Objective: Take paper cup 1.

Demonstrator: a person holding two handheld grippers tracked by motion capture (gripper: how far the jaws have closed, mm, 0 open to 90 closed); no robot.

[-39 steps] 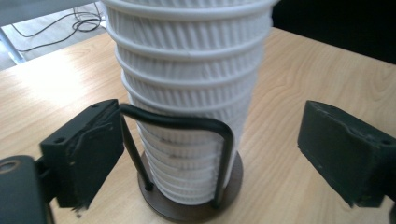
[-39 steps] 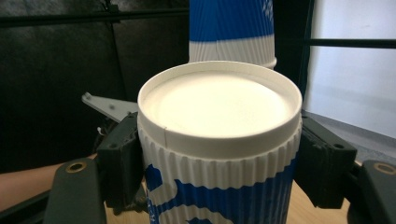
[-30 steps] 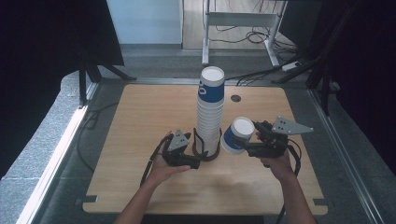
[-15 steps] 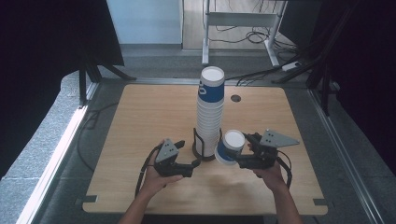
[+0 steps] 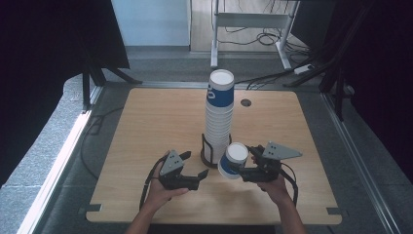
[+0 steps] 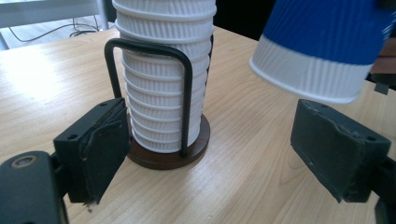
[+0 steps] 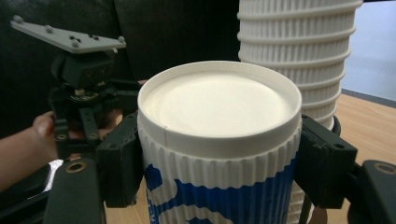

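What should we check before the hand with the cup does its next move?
1. Right gripper grips the loose cup on both sides: ok.
2. Cup tilted, base end towards the stack: ok.
3. Stack sits upright in its black wire holder: ok.
4. Left gripper jaws open, holding nothing: ok.
5. Left gripper apart from the holder: ok.
6. Cup is a single one: cannot tell.

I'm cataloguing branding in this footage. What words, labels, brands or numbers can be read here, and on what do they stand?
None can be read.
Held cup: a white mark on its blue band, cut off at the lower edge, shape only, no legible letters.
Top cup of the stack: a white mark on its blue side, too small to read.
Gripper plates and table: no text seen.
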